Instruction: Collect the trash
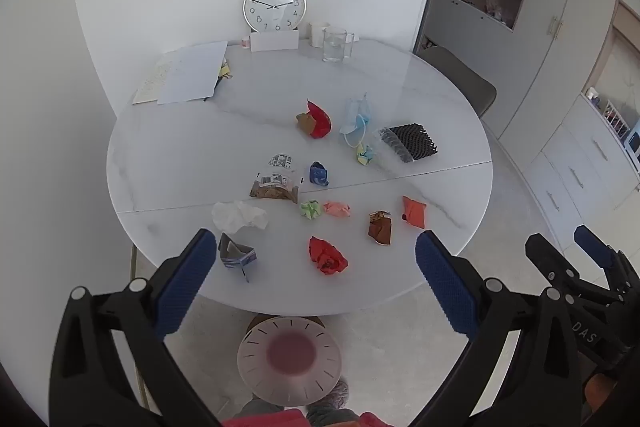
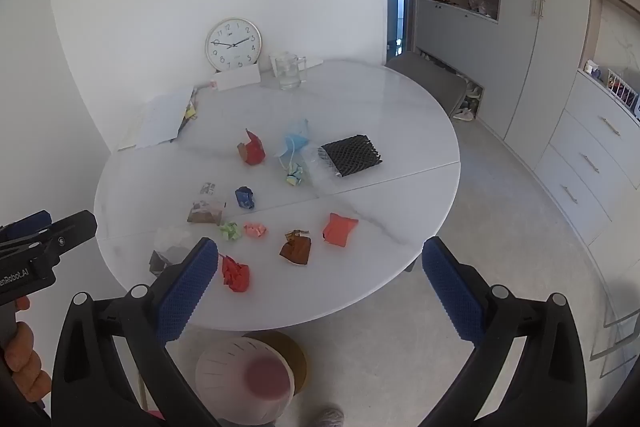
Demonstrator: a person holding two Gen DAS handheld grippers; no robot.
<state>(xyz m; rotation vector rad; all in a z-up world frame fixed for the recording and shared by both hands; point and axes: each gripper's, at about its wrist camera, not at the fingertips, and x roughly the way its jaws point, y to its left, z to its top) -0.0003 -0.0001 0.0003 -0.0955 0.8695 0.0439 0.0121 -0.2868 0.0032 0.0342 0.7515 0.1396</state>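
Several pieces of trash lie on a round white table [image 1: 180, 147]: a red crumpled wrapper [image 1: 327, 255] near the front edge, a brown wrapper [image 1: 380, 228], an orange packet [image 1: 414, 211], white tissue [image 1: 239, 215], a grey-blue carton scrap [image 1: 236, 254], and green [image 1: 311, 209] and pink [image 1: 337, 209] paper balls. My left gripper [image 1: 312, 259] hangs open above the front edge, nothing between its fingers. In the right wrist view my right gripper [image 2: 320, 267] is open too, over the same edge, with the red wrapper [image 2: 236, 273] beside its left finger. A white bin [image 1: 289, 359] stands on the floor below.
A blue face mask [image 1: 356, 121], a black mesh sleeve [image 1: 412, 142], a blue ball [image 1: 318, 173] and a snack bag [image 1: 274, 187] lie mid-table. At the back stand a clock [image 1: 274, 5], a glass jug [image 1: 335, 44] and papers [image 1: 188, 75]. A chair [image 1: 460, 75] and cabinets [image 1: 568, 163] are to the right.
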